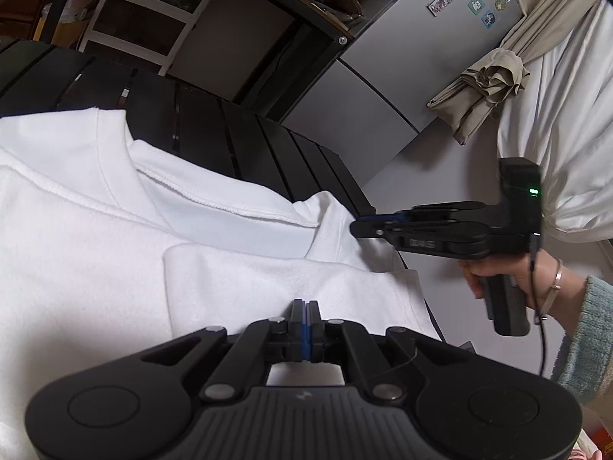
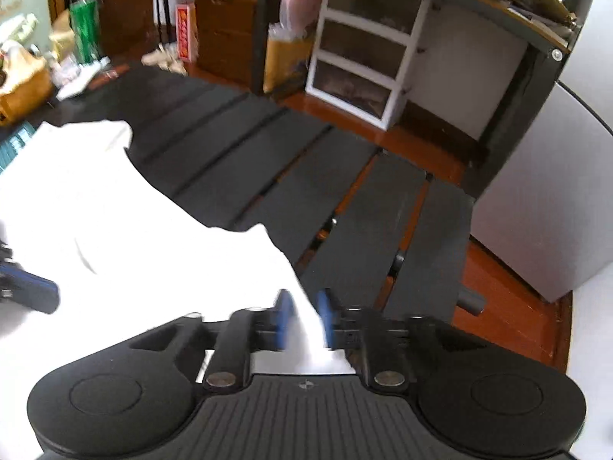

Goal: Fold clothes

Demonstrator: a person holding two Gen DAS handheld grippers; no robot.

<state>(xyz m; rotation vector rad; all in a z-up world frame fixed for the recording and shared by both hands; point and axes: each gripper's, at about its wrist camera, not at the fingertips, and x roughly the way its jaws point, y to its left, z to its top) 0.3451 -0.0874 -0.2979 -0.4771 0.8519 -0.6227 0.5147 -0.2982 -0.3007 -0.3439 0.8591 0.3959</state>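
A white garment [image 1: 95, 230] lies spread on a black slatted table [image 1: 249, 134], collar towards the far side and one flap folded over its middle. My left gripper [image 1: 304, 306] is shut, its fingertips down on that folded flap, with no cloth seen between the pads. A hand [image 1: 509, 280] holds my right gripper [image 1: 358, 228] at the garment's right edge. In the right wrist view the right gripper [image 2: 305, 318] has a strip of the white garment [image 2: 115, 211] filling the narrow gap between its blue pads. The left gripper [image 2: 34, 295] shows at the left edge there.
Bare black slats [image 2: 306, 176] stretch beyond the garment, with wooden floor past the table's end. A grey fridge [image 1: 402, 38] with magnets stands to the right, beside a hanging beige cloth [image 1: 482, 92]. A white drawer unit [image 2: 364, 46] and cluttered shelves line the back.
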